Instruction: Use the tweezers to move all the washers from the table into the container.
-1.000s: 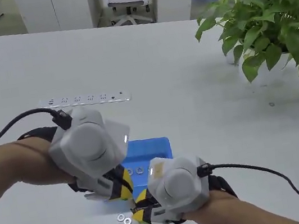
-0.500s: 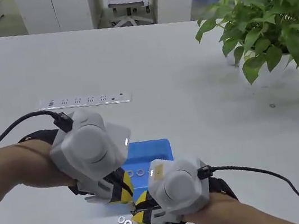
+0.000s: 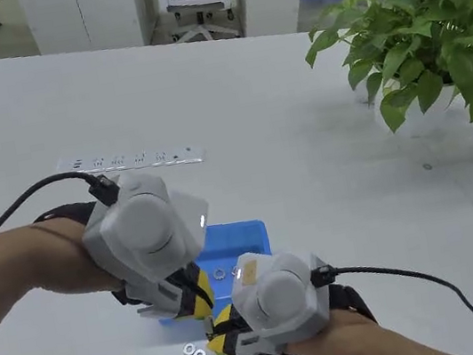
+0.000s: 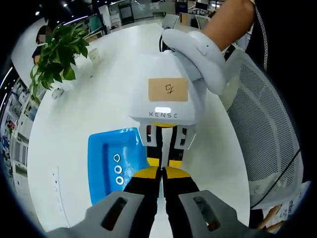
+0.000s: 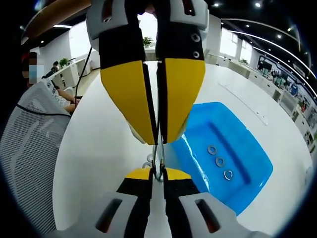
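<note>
the left gripper (image 3: 196, 297) and right gripper (image 3: 219, 342) meet tip to tip over the near edge of a blue tray (image 3: 239, 236) on the white worktop (image 3: 284, 134). in the right gripper view, thin tweezers (image 5: 157, 151) run from between the left gripper's yellow pads (image 5: 131, 94) down into the right gripper's tips; both grippers are pressed together on the tweezers. three washers (image 5: 219, 161) lie in a row inside the tray. two loose washers (image 3: 194, 353) sit on the worktop just beside the right gripper, outside the tray. a power strip (image 3: 130, 160) lies further back and a plant (image 3: 420, 31) stands at the far right.
</note>
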`<action>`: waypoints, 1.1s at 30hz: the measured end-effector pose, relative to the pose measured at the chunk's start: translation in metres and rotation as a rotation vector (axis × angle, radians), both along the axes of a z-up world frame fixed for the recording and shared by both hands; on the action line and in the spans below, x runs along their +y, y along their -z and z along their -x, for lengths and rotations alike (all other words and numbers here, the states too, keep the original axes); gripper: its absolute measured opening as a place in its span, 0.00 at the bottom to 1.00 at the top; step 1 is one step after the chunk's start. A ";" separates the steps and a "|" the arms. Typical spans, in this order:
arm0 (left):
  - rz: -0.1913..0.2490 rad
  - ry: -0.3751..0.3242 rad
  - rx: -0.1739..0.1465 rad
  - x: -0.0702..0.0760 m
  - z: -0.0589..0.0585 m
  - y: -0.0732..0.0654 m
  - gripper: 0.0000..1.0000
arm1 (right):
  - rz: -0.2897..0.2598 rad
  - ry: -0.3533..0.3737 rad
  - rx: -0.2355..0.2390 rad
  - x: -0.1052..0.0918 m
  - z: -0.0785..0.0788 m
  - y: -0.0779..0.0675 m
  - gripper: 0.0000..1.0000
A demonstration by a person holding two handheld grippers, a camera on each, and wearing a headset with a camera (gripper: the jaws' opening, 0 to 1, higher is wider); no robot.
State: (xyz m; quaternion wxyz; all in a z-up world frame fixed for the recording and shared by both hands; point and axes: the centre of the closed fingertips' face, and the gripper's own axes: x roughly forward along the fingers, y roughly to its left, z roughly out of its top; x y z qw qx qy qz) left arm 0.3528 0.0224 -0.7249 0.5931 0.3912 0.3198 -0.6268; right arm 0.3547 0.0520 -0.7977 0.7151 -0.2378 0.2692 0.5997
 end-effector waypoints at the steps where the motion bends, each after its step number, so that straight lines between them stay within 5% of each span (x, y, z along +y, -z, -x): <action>1: 0.000 0.000 0.000 0.000 0.000 0.000 0.06 | -0.001 0.000 0.001 0.000 0.000 0.000 0.09; 12: -0.007 -0.001 -0.007 0.001 0.000 0.000 0.06 | 0.003 -0.003 0.006 0.000 -0.001 0.000 0.09; 33: -0.008 -0.015 -0.005 0.008 0.007 -0.024 0.06 | -0.008 -0.030 0.001 0.007 0.007 -0.025 0.09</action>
